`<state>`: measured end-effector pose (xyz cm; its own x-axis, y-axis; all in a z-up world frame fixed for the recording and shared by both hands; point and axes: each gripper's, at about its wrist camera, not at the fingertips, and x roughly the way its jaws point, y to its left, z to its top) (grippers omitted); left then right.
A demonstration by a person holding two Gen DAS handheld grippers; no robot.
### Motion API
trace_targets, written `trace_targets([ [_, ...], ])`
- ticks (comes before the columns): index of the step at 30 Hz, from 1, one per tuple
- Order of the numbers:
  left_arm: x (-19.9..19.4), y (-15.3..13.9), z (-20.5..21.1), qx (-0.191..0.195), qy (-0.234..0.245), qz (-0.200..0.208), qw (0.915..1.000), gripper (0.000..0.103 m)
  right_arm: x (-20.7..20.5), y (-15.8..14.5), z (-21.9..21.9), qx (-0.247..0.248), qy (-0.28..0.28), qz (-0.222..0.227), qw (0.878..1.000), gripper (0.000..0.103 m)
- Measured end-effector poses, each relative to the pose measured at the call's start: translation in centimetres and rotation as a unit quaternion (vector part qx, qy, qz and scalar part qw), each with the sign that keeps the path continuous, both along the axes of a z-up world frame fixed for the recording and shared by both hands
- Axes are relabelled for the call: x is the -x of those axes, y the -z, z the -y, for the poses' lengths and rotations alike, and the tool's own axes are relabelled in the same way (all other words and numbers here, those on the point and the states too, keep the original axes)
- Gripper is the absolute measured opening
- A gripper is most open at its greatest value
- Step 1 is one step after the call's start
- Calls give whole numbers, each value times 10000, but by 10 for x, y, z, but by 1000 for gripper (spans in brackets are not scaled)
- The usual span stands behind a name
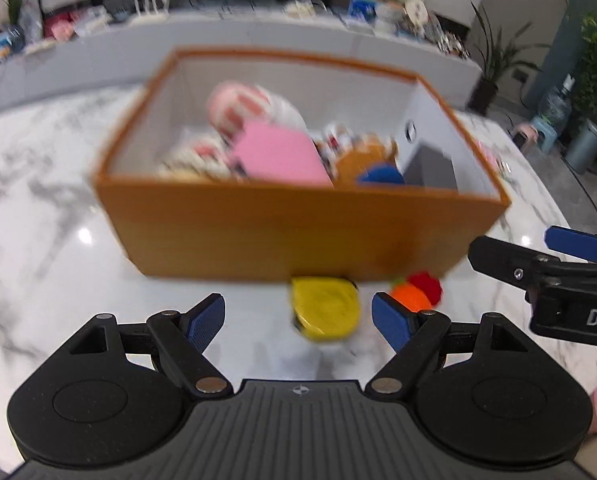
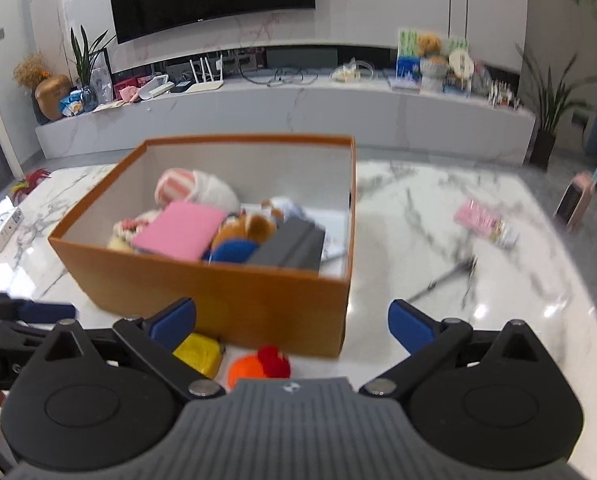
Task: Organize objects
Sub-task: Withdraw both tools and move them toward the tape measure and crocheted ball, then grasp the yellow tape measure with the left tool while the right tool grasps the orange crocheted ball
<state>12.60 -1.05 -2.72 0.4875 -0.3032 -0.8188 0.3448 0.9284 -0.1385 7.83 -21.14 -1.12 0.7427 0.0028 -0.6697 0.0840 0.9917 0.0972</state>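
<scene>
An orange cardboard box [image 1: 258,232] [image 2: 218,300] stands on the marble table, holding a pink book [image 2: 178,232], plush toys [image 2: 246,228], a grey case [image 2: 294,246] and a blue item [image 2: 234,250]. In front of the box lie a yellow toy [image 1: 324,308] [image 2: 200,352] and an orange-and-red toy [image 1: 416,292] [image 2: 258,364]. My left gripper [image 1: 298,322] is open and empty just before the yellow toy. My right gripper [image 2: 292,326] is open and empty above the orange-and-red toy; it also shows in the left wrist view [image 1: 538,256].
A pink packet [image 2: 484,222] and a thin black stick [image 2: 446,278] lie on the table right of the box. A white power strip [image 2: 2,234] sits at the far left edge. A cluttered TV bench [image 2: 298,104] runs behind the table.
</scene>
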Motion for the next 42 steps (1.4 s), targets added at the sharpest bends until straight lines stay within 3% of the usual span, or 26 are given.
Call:
trace_targets([
  [5,-14,37,21,-226,-87,-332,9992,95,2,19,15,-51,18,-161,9999,102],
  [9,-23,44,33,-227,-130,-267,9993,95,-3,28,26,-241,-29,-272,9993,102],
  [13,-31,56,40,-131,-169,-480,9986,95,-9,33,28,-335,-92,-322,9989,102],
  [17,-31,61,43,-608,-321,-183,9975,95,-14,40,30,-380,-84,-431,9983,102],
  [24,-28,61,14,-828,-608,-231,9944,95,-21,51,19,-421,-158,-595,9972,102],
  [27,-27,60,-4,-843,-662,-309,9938,95,-26,58,4,-359,-292,-648,9968,90],
  [33,-24,60,-33,-846,-713,-340,9933,95,-35,72,-23,-136,-418,-767,9961,89],
  [35,-23,60,-39,-847,-702,-345,9933,95,-36,76,-30,-25,-477,-801,9956,79],
  [37,-21,60,-43,-845,-685,-347,9935,95,-39,81,-35,85,-521,-875,9948,58],
  [41,-17,60,-47,-837,-647,-336,9938,94,-41,85,-40,300,-569,-907,9938,53],
  [42,-16,59,-48,-825,-615,-320,9942,87,-41,85,-41,324,-583,-908,9936,52],
])
